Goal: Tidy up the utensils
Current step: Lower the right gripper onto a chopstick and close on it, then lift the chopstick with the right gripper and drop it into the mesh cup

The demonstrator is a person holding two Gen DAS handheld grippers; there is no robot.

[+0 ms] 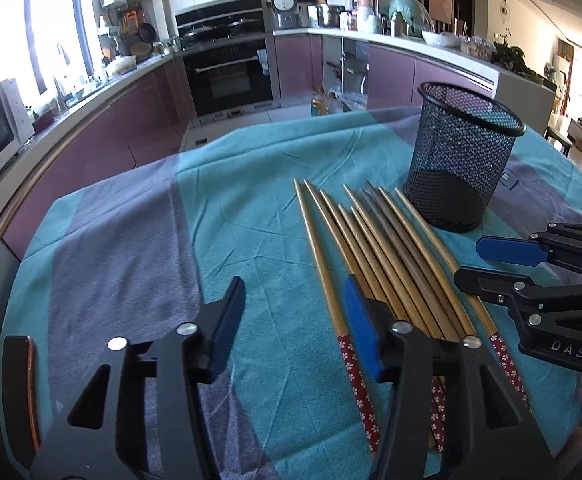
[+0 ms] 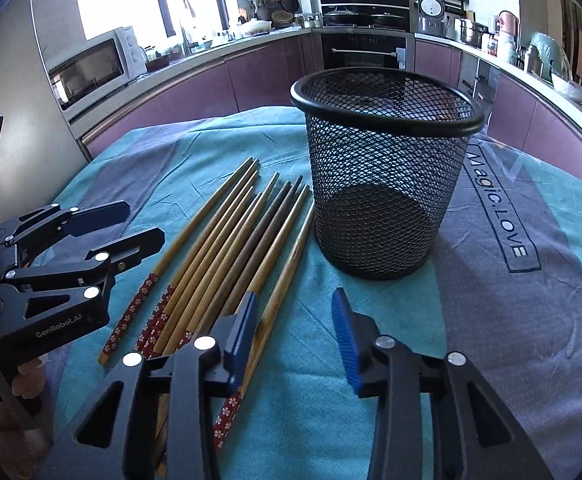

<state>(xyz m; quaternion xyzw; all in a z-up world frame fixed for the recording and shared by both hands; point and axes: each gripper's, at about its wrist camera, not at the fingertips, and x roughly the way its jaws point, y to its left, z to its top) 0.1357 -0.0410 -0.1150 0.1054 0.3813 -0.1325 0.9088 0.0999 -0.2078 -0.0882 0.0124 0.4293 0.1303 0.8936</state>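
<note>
- Daylight is pouring in through the window [image 1: 47, 36] at the far left, blowing it out to white.
- A pale translucent glare band is crossing the cloth [image 1: 227, 208] on the surface.
- Fisheye distortion is bending the counter [image 2: 195, 68] and darkening every corner.
- Focus is staying sharp on the near things, softening slightly on distant kitchen clutter.

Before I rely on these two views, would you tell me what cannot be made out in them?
- Chopsticks: in the left wrist view, the left gripper hides several patterned ends; the exact count is unclear.
- Chopsticks, right wrist view: the right gripper covers the near ends.
- Basket: mesh and shadow obscure its bottom.
- Cloth: its edges run out of frame.
</note>
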